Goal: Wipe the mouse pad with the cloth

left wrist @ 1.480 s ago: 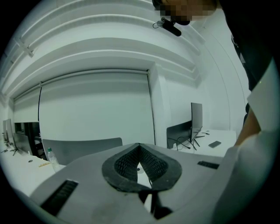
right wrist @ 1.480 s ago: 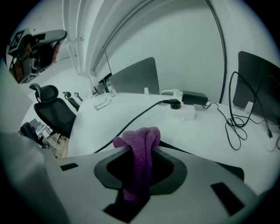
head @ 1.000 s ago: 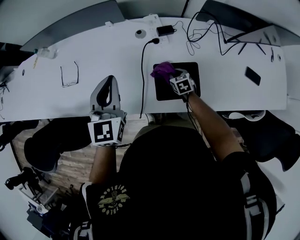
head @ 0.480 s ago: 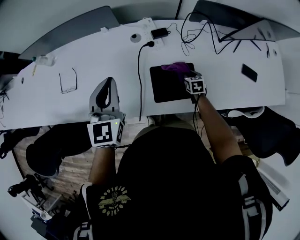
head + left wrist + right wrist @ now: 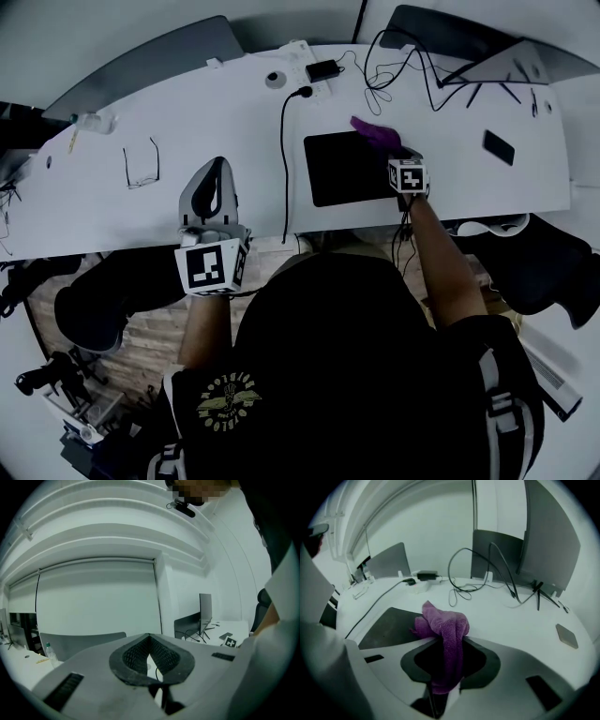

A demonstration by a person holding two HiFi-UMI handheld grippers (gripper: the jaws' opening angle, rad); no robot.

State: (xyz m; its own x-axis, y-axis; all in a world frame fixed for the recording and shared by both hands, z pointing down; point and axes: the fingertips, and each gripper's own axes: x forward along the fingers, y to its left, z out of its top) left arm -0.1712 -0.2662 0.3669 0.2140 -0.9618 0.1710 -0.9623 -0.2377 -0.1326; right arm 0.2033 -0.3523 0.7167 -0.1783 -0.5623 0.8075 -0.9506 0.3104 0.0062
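The black mouse pad (image 5: 345, 169) lies on the white desk (image 5: 187, 112), in front of me. A purple cloth (image 5: 375, 132) sits bunched at the pad's far right corner, partly over the bare desk. My right gripper (image 5: 386, 142) is shut on the cloth. In the right gripper view the cloth (image 5: 444, 629) bulges out between the jaws, and the pad (image 5: 389, 627) lies to the left of it. My left gripper (image 5: 218, 167) is shut on nothing. It hovers near the desk's front edge, left of the pad. In the left gripper view its jaws meet at the tip (image 5: 149, 638).
A black cable (image 5: 283, 159) runs down the desk just left of the pad. A power adapter (image 5: 326, 68) and tangled wires (image 5: 398, 64) lie behind the pad. Glasses (image 5: 141, 161) rest at the left and a phone (image 5: 497, 147) at the right. Screens stand along the back.
My right gripper has dragged the cloth rightward, from the pad's far left part to its far right corner. The left gripper has stayed put.
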